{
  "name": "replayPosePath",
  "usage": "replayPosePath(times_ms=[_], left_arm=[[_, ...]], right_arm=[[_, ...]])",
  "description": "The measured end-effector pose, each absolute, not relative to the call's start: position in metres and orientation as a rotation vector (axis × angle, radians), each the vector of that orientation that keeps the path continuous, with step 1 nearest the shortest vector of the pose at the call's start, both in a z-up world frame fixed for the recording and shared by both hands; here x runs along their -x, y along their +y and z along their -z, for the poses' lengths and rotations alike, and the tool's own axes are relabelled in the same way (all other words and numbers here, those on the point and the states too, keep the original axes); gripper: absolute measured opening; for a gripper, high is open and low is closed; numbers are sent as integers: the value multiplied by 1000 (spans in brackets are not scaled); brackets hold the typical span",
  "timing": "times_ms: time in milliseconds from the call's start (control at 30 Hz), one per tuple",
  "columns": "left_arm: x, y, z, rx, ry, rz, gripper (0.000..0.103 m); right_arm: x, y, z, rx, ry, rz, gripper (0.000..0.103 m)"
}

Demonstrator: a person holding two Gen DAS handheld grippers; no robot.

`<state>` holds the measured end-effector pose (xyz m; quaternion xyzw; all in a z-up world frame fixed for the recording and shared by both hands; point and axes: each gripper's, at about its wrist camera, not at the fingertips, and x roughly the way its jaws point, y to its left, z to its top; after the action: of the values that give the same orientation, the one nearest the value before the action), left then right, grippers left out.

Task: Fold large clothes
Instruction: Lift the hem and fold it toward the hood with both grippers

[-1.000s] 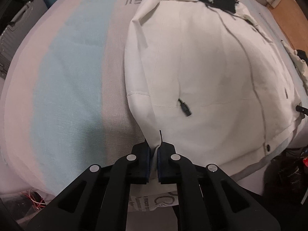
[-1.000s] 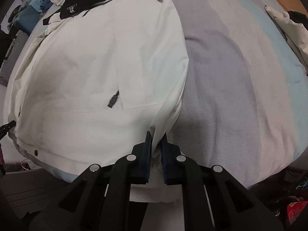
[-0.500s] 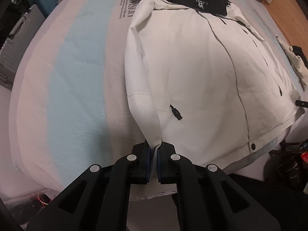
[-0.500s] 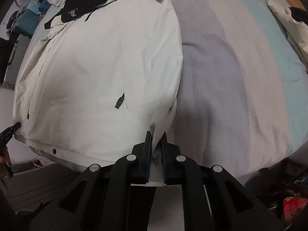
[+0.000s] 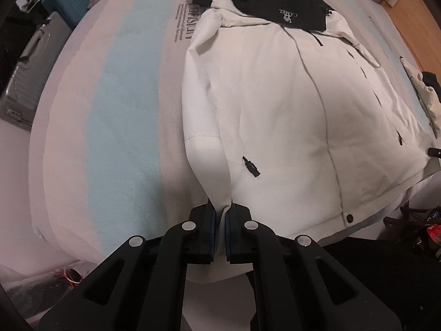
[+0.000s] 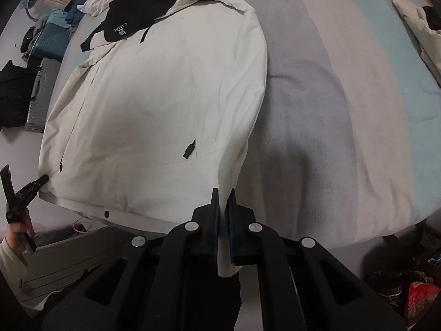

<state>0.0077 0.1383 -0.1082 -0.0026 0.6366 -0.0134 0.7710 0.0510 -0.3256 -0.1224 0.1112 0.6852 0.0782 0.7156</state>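
The word "CAMEL" with a small white emblem beside it stands in white on the black hood of the white jacket; in both wrist views it reads upside down. The same mark shows on the hood in the right wrist view. Grey printed lettering runs sideways on the bedsheet just beside the jacket's shoulder; the letters are too distorted to read with certainty.
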Motion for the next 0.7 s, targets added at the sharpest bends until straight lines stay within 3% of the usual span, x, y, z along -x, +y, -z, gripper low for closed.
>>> replayPosePath(times_ms=[700], left_arm=[[-52, 139, 58, 47, 1391, 95, 3]], right_arm=[[-114, -331, 74, -201, 1486, -200, 3]])
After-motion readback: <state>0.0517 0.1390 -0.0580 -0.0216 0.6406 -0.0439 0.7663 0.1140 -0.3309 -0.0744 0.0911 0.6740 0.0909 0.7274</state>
